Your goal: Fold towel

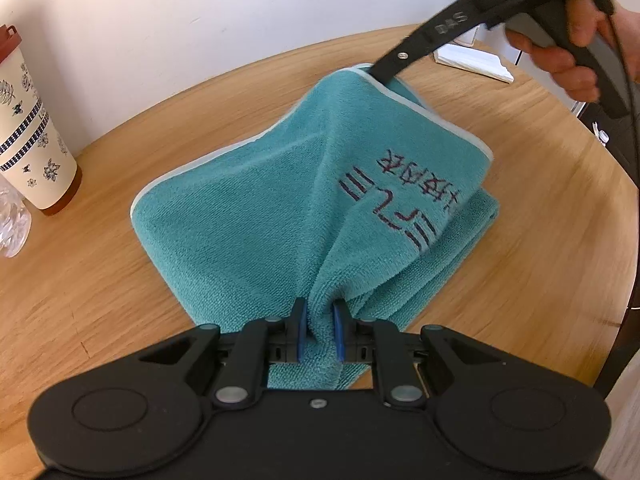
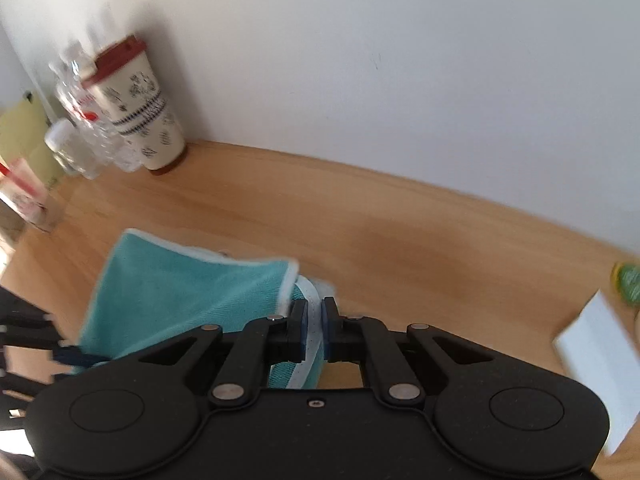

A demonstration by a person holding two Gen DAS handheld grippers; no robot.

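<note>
A teal towel point(image 1: 256, 216) with a pale border and dark embroidered characters lies partly folded on the round wooden table point(image 1: 80, 300). My left gripper point(image 1: 319, 312) is shut on the towel's near bunched edge, lifting it. In the left wrist view my right gripper point(image 1: 380, 74), held by a hand point(image 1: 560, 56), pinches the towel's far corner and holds it up. In the right wrist view the right gripper point(image 2: 314, 312) is shut on the towel's pale-bordered edge, with the towel point(image 2: 180, 296) hanging to the left.
A cream floral cup with a brown lid point(image 1: 28, 128) and a clear plastic bottle point(image 1: 12, 220) stand at the table's left by the white wall. White paper point(image 1: 472, 60) lies at the far right. A green object point(image 2: 628, 282) sits near the table edge.
</note>
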